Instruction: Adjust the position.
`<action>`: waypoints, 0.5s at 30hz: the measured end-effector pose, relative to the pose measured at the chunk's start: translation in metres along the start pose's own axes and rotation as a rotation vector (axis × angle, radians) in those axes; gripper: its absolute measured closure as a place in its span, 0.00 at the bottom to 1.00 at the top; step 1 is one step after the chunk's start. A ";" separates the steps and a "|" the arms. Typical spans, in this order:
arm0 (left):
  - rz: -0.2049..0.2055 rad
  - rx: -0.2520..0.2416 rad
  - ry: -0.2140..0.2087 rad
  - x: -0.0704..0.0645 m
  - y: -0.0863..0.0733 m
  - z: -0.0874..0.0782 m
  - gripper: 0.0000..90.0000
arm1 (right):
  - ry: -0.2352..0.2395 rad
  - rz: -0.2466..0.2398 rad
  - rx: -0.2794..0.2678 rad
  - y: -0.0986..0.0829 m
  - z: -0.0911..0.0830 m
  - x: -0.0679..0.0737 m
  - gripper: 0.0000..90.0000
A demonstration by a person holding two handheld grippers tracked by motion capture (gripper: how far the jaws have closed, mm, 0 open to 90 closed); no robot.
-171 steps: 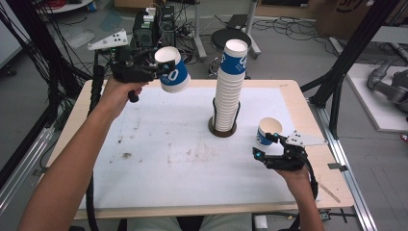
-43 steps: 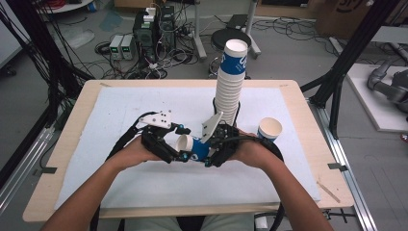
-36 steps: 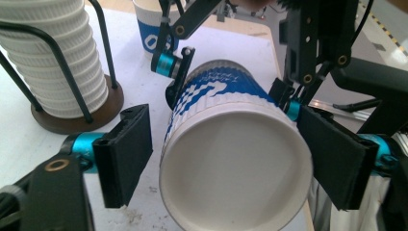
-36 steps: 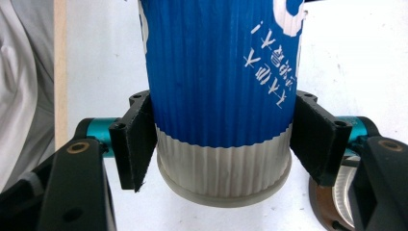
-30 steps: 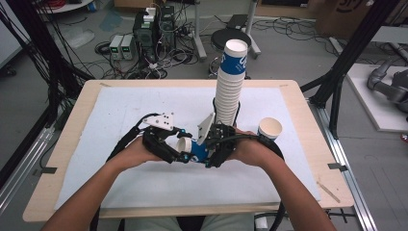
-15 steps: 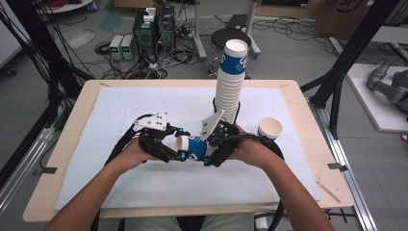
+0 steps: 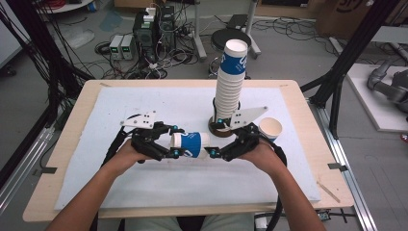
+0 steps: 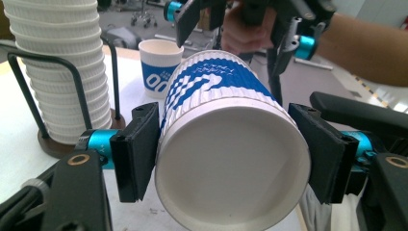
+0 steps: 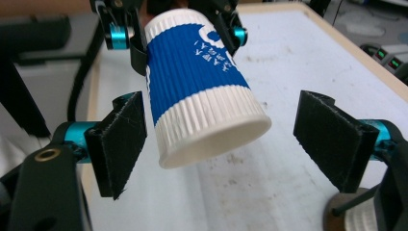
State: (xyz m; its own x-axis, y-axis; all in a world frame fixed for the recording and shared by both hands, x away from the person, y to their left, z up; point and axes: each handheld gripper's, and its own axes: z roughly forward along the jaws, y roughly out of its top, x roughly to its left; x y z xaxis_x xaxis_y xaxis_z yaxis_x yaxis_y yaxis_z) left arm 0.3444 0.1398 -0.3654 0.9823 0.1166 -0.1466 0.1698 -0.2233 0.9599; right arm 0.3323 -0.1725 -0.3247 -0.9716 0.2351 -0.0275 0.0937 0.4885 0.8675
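Nearest the person, the left gripper (image 7: 169, 143) clamps the base of the blue-and-white cup (image 7: 190, 144), held sideways just above the white mat (image 7: 144, 187). The right gripper (image 7: 217, 151), well apart 5.7 s ago, has closed in — its jaws now stand wide around the cup's rim end, not touching. A hand-over looks imminent. Beyond stand the cup stack (image 7: 230, 82) and 1 loose cup (image 7: 270, 128).

Cup (image 8: 226, 144): ribbed paper, matt, blue print on white, smooth base. Table (image 7: 308, 120): pale wood rim, covered by matt white sheet (image 7: 168, 187). Pads (image 9: 122, 142): rough black foam; anodised blue metal fittings.
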 end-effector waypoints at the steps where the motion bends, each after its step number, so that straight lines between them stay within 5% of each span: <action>1: 0.001 -0.009 -0.003 0.000 -0.001 -0.001 0.33 | 0.002 0.014 -0.024 -0.004 -0.002 0.000 0.22; 8: 0.016 -0.070 -0.030 -0.001 -0.003 -0.006 0.33 | 0.013 0.079 -0.124 -0.030 -0.002 0.001 0.22; 15: 0.034 -0.086 -0.055 -0.002 -0.003 -0.006 0.33 | 0.042 0.086 -0.181 -0.039 0.002 0.007 0.22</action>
State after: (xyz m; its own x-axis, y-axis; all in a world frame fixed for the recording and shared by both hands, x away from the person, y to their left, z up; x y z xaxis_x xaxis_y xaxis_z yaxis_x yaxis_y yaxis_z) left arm 0.3418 0.1459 -0.3671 0.9907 0.0562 -0.1243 0.1311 -0.1416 0.9812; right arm 0.3226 -0.1880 -0.3594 -0.9703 0.2322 0.0677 0.1394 0.3081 0.9411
